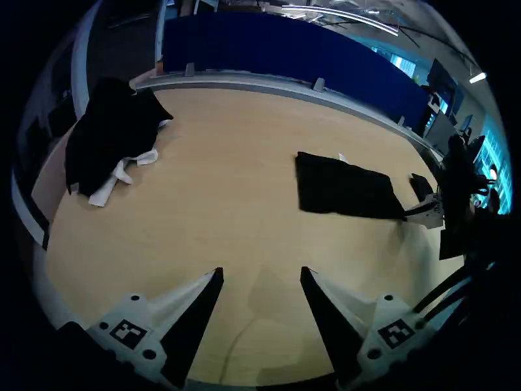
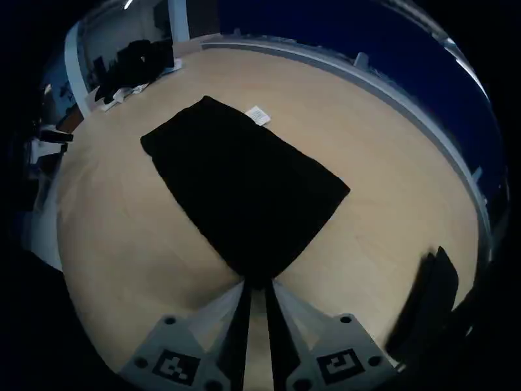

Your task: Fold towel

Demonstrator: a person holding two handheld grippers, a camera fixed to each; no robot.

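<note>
A black towel (image 2: pixel 247 189) lies flat on the light wooden table (image 2: pixel 391 163), with a white label (image 2: pixel 258 115) at its far edge. My right gripper (image 2: pixel 257 285) is at the towel's near corner, its fingers closed to a narrow gap with the corner pinched between the tips. In the left gripper view the same towel (image 1: pixel 345 189) lies to the right of centre, and the right gripper (image 1: pixel 426 212) shows at its right corner. My left gripper (image 1: pixel 260 274) hovers open over bare table (image 1: pixel 228 195), well short of the towel, holding nothing.
A pile of black and white cloth (image 1: pixel 111 137) sits at the table's far left corner. A blue partition (image 1: pixel 293 49) runs along the back edge. A flat black object (image 2: pixel 430 300) lies on the table right of the right gripper.
</note>
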